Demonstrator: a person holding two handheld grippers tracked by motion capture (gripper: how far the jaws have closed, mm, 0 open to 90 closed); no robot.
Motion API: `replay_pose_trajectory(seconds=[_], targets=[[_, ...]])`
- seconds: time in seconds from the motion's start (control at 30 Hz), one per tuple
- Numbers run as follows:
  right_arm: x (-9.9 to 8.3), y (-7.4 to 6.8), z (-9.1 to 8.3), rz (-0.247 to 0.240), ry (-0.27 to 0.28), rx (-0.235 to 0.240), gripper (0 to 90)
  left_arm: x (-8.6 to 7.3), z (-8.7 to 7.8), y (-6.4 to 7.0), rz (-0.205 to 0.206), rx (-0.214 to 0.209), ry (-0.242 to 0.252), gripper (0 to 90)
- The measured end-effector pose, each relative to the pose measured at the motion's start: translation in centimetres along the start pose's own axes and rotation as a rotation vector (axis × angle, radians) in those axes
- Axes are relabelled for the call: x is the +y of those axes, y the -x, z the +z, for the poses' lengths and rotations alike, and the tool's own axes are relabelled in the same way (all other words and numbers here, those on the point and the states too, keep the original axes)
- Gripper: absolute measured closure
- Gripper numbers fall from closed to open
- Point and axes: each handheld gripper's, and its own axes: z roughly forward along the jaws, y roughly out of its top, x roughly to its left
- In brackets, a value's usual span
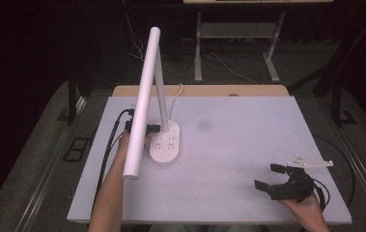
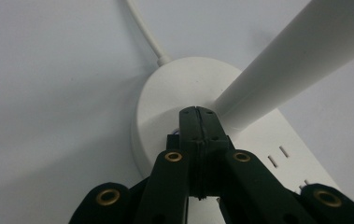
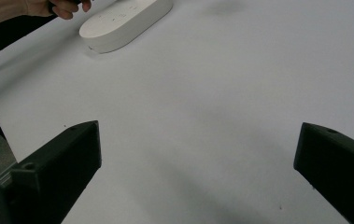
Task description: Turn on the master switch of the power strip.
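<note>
One white desk lamp (image 1: 165, 140) stands at the table's (image 1: 248, 145) left, far part | my left gripper (image 2: 196, 112), jaws pressed together, tips on its base by the stem, likely pressing the switch | lamp looks unlit | right gripper (image 1: 270, 177) idle, jaws apart, near right.

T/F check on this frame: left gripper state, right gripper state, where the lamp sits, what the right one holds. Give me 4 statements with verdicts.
1. The left gripper has its jaws closed, tips at the lamp base. True.
2. The right gripper is shut on a plug. False: its jaws stand wide apart, with nothing between them.
3. The lamp base stands on the table toward its left half. True.
4. The lamp arm lies flat on the table. False: it is raised above the base on a stem.
</note>
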Motion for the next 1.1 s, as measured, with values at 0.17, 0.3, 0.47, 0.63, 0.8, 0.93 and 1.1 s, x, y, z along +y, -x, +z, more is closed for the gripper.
replay_pose_trajectory(seconds=[0.17,0.3,0.47,0.63,0.8,0.93,1.1], targets=[[0.0,0.0,0.1,-0.008,0.001,-0.002,0.2,0.0,-0.1,0.2,0.006,0.007,0.008,90.0],[0.0,0.1,0.0,0.001,0.0,-0.005,0.2,0.1,-0.1,0.4,0.029,0.005,0.009,90.0],[0.0,0.2,0.0,0.001,0.008,-0.008,0.2,0.2,-0.4,0.2,0.048,0.042,0.011,90.0],[0.0,0.4,0.0,-0.002,0.008,-0.008,0.2,0.3,-0.9,-0.1,0.05,0.036,0.029,90.0],[0.0,0.6,-0.1,0.002,0.01,-0.012,0.2,0.5,-1.8,-0.5,0.046,0.03,0.065,90.0],[0.0,0.6,-0.2,0.003,0.011,-0.014,0.2,0.7,-2.7,-0.6,0.048,0.034,0.079,90.0],[0.0,0.5,-0.1,-0.001,0.012,-0.013,0.2,0.8,-3.8,-0.5,0.046,0.041,0.098,89.9]])
